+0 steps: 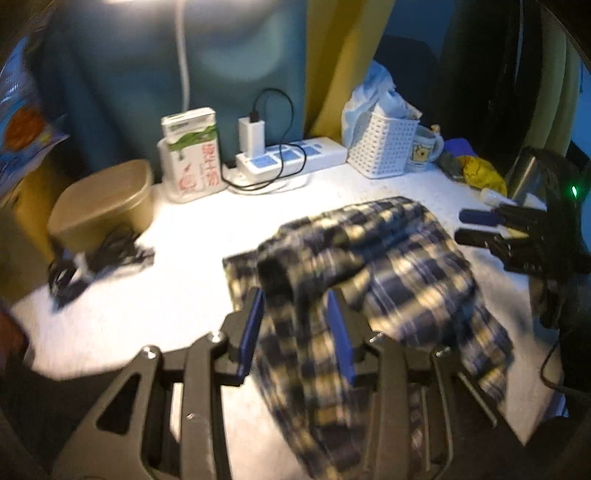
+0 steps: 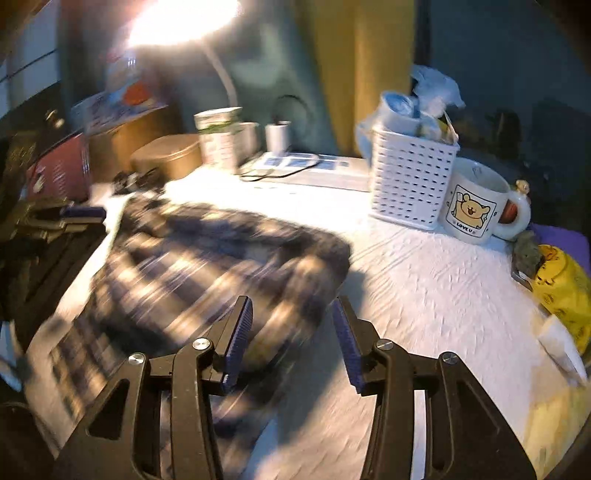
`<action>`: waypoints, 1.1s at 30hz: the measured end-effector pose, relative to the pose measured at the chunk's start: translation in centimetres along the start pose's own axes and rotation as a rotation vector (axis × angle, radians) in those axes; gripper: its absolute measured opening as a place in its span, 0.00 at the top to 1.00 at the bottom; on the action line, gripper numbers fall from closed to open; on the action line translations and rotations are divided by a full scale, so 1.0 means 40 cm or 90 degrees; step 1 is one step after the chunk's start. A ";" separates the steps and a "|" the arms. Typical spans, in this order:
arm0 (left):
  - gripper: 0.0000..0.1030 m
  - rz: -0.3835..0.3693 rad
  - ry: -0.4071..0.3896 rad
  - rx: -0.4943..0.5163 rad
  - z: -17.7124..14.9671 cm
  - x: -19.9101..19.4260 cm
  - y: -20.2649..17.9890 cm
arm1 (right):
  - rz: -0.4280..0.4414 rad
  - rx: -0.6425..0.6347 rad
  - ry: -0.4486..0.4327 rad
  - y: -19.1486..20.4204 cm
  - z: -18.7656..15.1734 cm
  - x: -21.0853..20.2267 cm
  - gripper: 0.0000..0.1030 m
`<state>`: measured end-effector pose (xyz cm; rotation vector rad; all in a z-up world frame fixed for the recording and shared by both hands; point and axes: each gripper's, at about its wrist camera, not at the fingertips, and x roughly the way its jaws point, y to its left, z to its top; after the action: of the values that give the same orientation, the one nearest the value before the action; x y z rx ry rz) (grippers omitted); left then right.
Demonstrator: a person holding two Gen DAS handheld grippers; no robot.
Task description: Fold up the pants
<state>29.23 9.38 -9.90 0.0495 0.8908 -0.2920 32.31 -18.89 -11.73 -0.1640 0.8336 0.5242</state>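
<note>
Left gripper (image 1: 295, 306) clamps the plaid pants (image 1: 388, 251) — right gripper (image 2: 291, 317) hovers, jaws apart.

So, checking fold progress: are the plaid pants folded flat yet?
No. The plaid pants lie bunched on the table, one part between the left tool fingers.

Along the back of the white table (image 1: 147, 295) stand a tan lidded box (image 1: 105, 199), a green-and-white carton (image 1: 192, 155), and a white power strip (image 1: 291, 155) with a charger (image 1: 252, 134) and a looping black cable (image 1: 284, 162) plugged in. To the right sit a white perforated basket (image 2: 412, 177) stuffed with a pale plastic bag (image 2: 432, 88), a bear mug (image 2: 476, 201) just beside it, and a crumpled yellow wrapper (image 2: 563, 291). A lamp (image 2: 181, 18) glares over the teal wall and yellow curtain (image 2: 369, 66).
</note>
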 end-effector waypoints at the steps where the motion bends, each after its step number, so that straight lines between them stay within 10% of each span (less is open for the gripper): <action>1: 0.64 -0.001 0.006 0.006 0.009 0.024 -0.002 | -0.001 0.003 0.007 -0.009 0.010 0.022 0.54; 24: 0.62 -0.019 0.059 -0.082 0.051 0.170 0.136 | -0.004 -0.046 0.059 -0.015 0.130 0.269 0.54; 33: 0.59 0.001 -0.056 -0.113 0.072 0.005 0.094 | -0.028 -0.051 0.018 0.041 0.137 0.163 0.54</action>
<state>32.55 12.47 -8.55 -0.1266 0.8266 -0.2105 38.75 -13.15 -12.80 -0.2630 0.8353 0.5147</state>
